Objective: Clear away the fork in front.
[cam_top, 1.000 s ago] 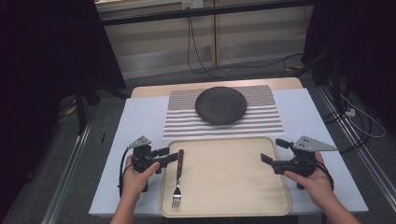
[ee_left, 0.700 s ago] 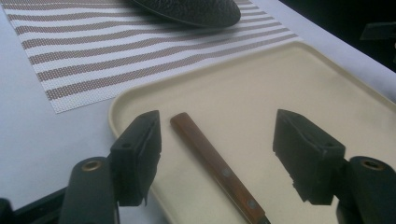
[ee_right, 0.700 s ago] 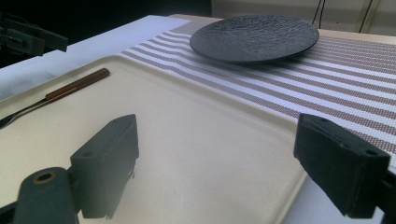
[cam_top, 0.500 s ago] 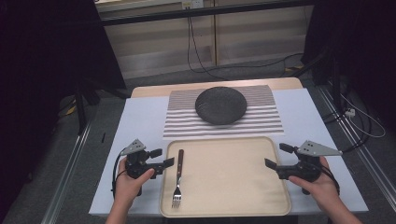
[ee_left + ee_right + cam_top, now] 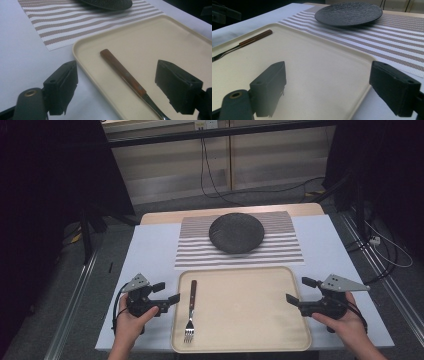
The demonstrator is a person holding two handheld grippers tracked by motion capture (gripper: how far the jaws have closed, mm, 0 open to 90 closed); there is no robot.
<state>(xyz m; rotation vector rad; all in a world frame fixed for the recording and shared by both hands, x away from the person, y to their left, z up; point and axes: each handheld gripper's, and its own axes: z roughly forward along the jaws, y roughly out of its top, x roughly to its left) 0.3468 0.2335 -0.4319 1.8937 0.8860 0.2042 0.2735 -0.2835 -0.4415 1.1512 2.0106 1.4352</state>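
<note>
The left gripper [image 5: 167, 293], jaws apart and just opening wider with nothing between them, sits just left of a wooden-handled metal fork [image 5: 190, 310] lying on a cream plastic tray [image 5: 250, 340]. The right gripper [image 5: 298, 292], jaws apart and empty, is at the tray's right edge.

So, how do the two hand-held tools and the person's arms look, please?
Each tool, left and right, is a black body with two blocky black jaws, a grey three-cornered plate on top and a thin black cable trailing behind. A brass-coloured ring marks each body in the gripper views. The forearms are bare: no sleeves, no gloves.
</note>
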